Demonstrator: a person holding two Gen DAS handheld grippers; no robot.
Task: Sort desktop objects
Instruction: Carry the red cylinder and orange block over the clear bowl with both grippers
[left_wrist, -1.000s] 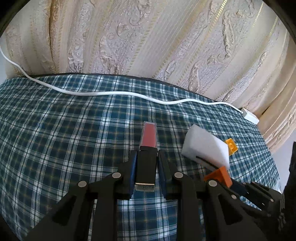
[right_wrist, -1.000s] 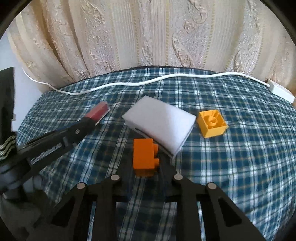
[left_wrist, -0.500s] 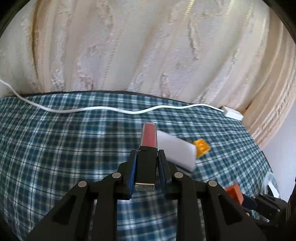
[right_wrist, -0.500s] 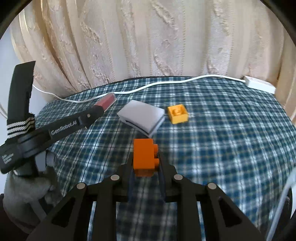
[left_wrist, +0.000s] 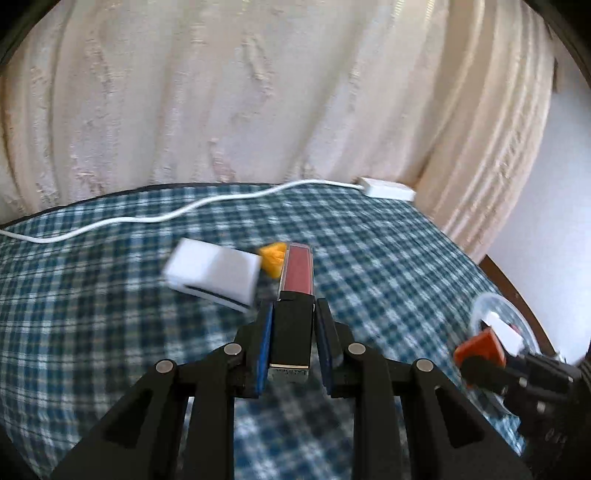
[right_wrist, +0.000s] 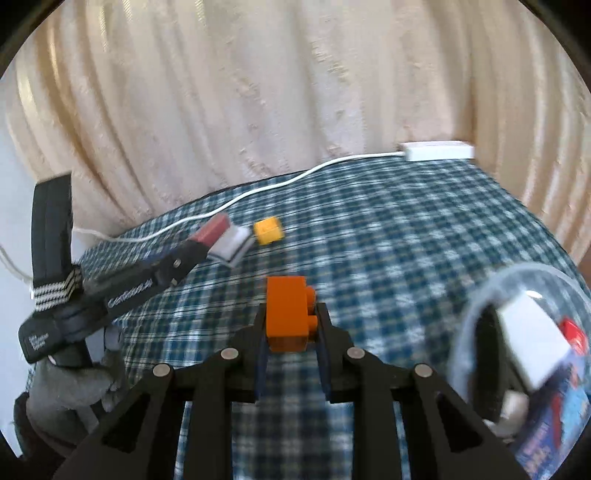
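My left gripper (left_wrist: 293, 314) is shut on a lip gloss tube (left_wrist: 295, 271) with a black cap and a rosy clear body that sticks out forward. My right gripper (right_wrist: 291, 321) is shut on an orange toy brick (right_wrist: 290, 314), held above the checked tablecloth. That brick (left_wrist: 480, 347) and the right gripper (left_wrist: 476, 363) also show at the right edge of the left wrist view. A white sponge block (left_wrist: 212, 273) and a yellow brick (left_wrist: 271, 256) lie on the cloth beyond the tube. In the right wrist view the left gripper (right_wrist: 195, 243) reaches in from the left with the tube (right_wrist: 212, 230).
A clear round container (right_wrist: 476, 325) with a white block and a red-and-blue packet inside stands at the table's right edge. A white cable (right_wrist: 258, 190) runs along the back to a white adapter (right_wrist: 437, 150). Cream curtains hang behind. A gloved hand (right_wrist: 74, 384) holds the left gripper.
Both grippers have swung to the right and risen a little with their loads. The sponge and yellow brick have slid left in view, and the clear container has come into sight.
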